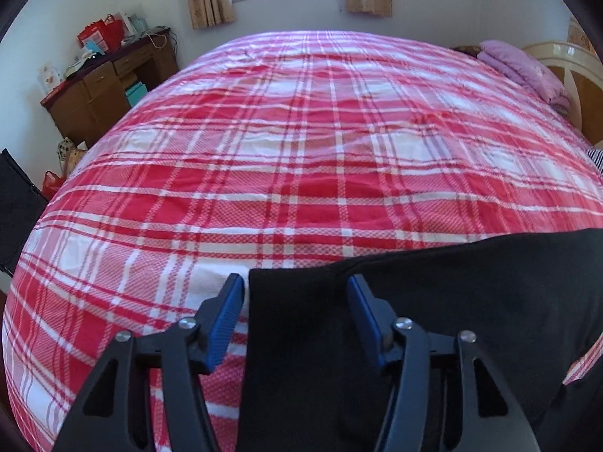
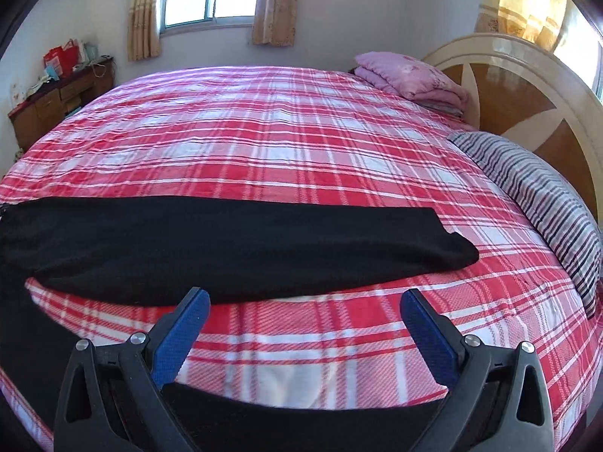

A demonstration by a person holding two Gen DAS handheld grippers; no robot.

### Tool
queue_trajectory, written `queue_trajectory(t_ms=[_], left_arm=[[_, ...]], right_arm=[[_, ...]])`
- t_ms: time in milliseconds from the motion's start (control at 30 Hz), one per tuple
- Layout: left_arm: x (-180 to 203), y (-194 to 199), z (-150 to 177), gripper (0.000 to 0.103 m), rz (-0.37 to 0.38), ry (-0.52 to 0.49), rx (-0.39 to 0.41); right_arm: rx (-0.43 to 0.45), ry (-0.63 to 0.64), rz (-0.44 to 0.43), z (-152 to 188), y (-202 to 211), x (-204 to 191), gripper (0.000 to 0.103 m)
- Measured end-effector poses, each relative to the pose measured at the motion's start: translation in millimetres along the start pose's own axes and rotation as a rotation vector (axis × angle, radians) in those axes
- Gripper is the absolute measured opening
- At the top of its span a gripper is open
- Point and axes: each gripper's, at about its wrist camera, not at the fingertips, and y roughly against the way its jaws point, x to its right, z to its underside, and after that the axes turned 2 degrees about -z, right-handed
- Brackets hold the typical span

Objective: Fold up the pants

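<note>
Black pants (image 2: 226,241) lie on the red and white plaid bed (image 2: 301,143). One leg stretches from the left edge towards the striped pillow, and a second black part (image 2: 271,422) shows under my right gripper (image 2: 305,295). That gripper is open just short of the leg's near edge, with only bedsheet between its fingers. In the left wrist view a straight-edged end of the pants (image 1: 433,301) lies between the blue pads of my left gripper (image 1: 296,280). Those jaws stand partly apart, and a strip of sheet shows between the left pad (image 1: 226,316) and the cloth.
A folded pink quilt (image 2: 410,73) and a striped pillow (image 2: 535,203) lie by the wooden headboard (image 2: 527,90) on the right. A cluttered brown desk (image 1: 101,86) stands beyond the bed's left side. A black object (image 1: 15,203) is at the left edge.
</note>
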Motion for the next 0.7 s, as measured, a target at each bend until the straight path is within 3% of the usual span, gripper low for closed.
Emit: queue_trajectory(t_ms=[33, 133, 233, 300, 433, 567, 700], left_arm=[[-2.8, -4.9, -0.6, 0.046, 0.006, 0.005, -0.008], [-10.2, -16.8, 0.9, 0.046, 0.058, 0.037, -0.024], [-17.7, -18.2, 0.2, 0.044, 0.11, 0.056, -0.025], [-21.8, -18.5, 0.2, 0.04, 0.147, 0.069, -0.023], [-25.5, -18.9, -1.4, 0.017, 0.228, 0.102, -0.029], [-20.2, -20.8, -1.9, 0.016, 0.218, 0.096, -0.024], [-20.5, -22.9, -2.0, 0.016, 0.213, 0.111, -0.019]], right_arm=[[-0.003, -0.007, 0.006, -0.6, -2.4, 5.6, 0.102], [-0.009, -0.028, 0.022, -5.0, -10.8, 25.6, 0.099], [-0.038, -0.049, 0.038, -9.7, -20.5, 45.5, 0.08], [-0.059, -0.071, 0.055, -15.3, -30.3, 64.6, 0.076], [-0.077, -0.137, 0.108, -27.5, -44.9, 107.5, 0.076], [-0.074, -0.204, 0.175, -44.3, -58.9, 151.0, 0.076], [-0.1, -0.288, 0.133, -57.2, -85.7, 183.3, 0.076]])
